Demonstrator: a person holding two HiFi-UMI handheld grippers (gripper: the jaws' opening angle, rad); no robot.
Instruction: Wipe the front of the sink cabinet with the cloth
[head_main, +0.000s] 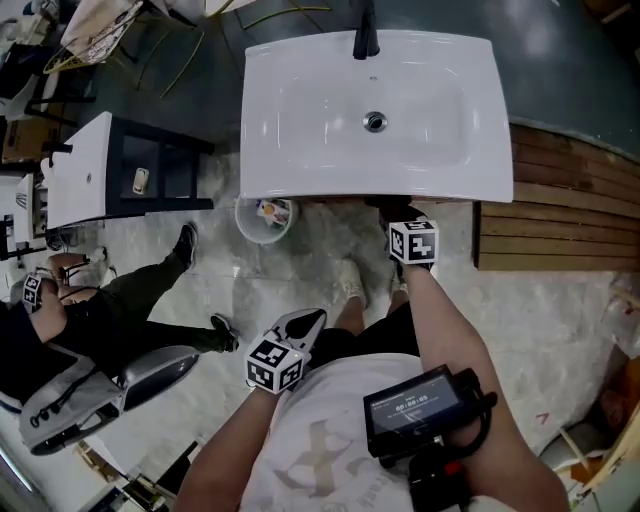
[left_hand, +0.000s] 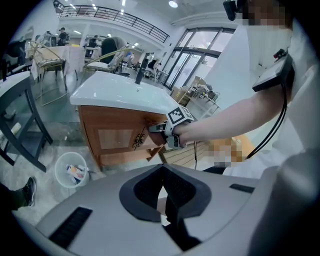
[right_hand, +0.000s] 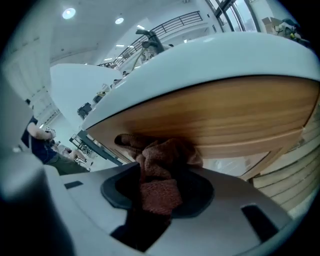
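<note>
I'm pinching the reddish-brown knitted cloth (right_hand: 160, 167) between the fingers of my right gripper (right_hand: 159, 200). The cloth is bunching up against the top strip of the wooden sink cabinet front (right_hand: 235, 115), just under the rim of the white rectangular ceramic sink (head_main: 300, 110). From the head view the right gripper is reaching in under the near edge of the sink, right of centre, with only its marker cube showing. My left gripper (left_hand: 162, 192) is hanging near my body, well apart from the cabinet, its fingers pressing together on nothing. A black tap (head_main: 366, 35) is standing at the far edge of the sink. A small white plastic bin (head_main: 245, 225) with rubbish in it is sitting on the floor by the cabinet's left corner. A person in dark clothes (head_main: 120, 310) is sitting at the left.
</note>
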